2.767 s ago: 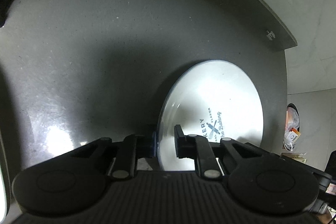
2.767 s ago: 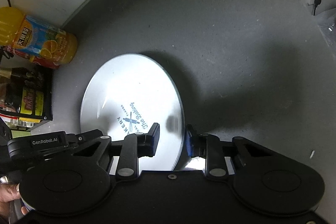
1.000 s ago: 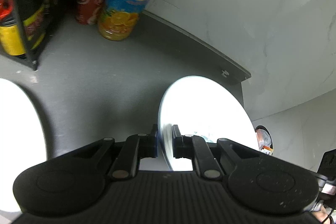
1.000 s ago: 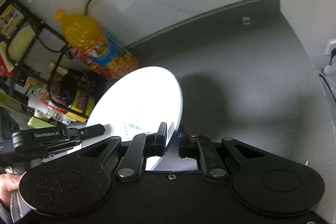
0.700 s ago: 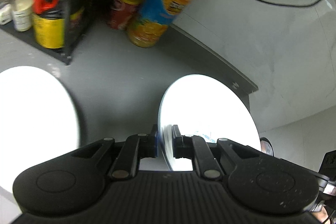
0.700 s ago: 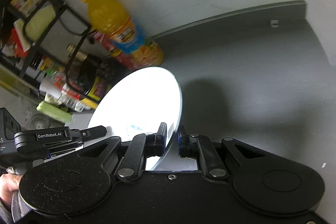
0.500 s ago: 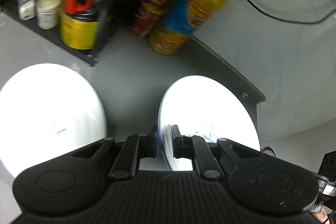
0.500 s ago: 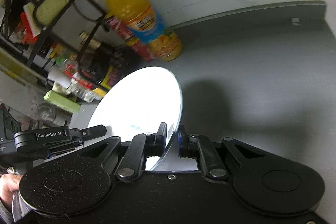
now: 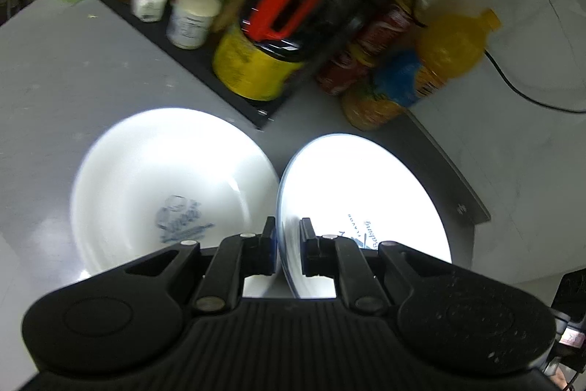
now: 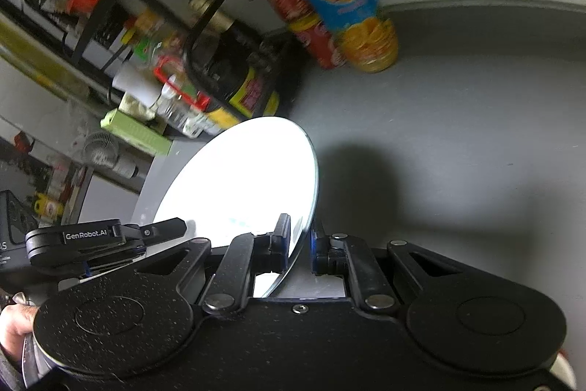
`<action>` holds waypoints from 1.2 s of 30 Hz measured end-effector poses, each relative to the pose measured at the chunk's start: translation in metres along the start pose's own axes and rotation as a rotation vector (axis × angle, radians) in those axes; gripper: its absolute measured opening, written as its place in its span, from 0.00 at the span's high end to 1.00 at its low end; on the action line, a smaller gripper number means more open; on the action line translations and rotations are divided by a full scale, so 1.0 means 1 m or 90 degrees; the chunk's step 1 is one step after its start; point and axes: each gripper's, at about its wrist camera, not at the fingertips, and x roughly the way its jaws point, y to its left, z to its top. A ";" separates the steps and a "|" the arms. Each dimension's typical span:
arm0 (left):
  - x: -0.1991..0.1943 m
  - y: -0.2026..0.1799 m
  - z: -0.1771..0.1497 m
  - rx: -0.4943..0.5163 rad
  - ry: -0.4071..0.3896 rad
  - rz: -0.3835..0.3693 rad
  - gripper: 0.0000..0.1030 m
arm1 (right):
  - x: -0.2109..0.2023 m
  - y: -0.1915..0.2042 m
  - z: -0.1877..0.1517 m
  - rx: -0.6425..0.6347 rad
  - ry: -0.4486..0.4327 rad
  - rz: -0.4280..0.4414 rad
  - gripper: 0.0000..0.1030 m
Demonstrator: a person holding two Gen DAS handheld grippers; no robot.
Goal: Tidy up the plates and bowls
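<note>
1. We see the left tool [image 9: 285,246] pinching the near rim of a round white plate with blue lettering [image 9: 370,193]; one finger sits on each face of the rim and the plate stands tilted on edge above the grey table [image 9: 47,76].
2. The right tool [image 10: 300,246] grips the same white plate [image 10: 245,185] at its lower edge, one finger on either side; the plate's face is washed out by glare in this view.
3. At nine o'clock from the left tool, a second white dish with a blue printed motif [image 9: 172,193] lies on the table, its rim just beside the held plate.
4. At twelve o'clock, a black wire rack [image 9: 205,61] carries jars and bottles, among them a dark jug with a yellow label and red handle [image 9: 271,54].
5. At one o'clock stands an orange juice bottle with a blue label [image 9: 417,76], next to red cans [image 9: 351,61], near the white wall.
6. In the right wrist view, a person's hand [image 10: 16,323] shows at eight o'clock, by the left tool's body.
</note>
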 end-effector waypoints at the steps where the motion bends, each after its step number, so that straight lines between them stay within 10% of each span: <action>1: -0.002 0.005 0.001 -0.005 -0.003 0.007 0.90 | 0.005 0.004 0.000 -0.003 0.007 0.002 0.90; 36: 0.049 0.117 -0.006 -0.120 0.053 0.065 0.89 | 0.100 0.062 -0.010 -0.107 0.150 -0.092 0.90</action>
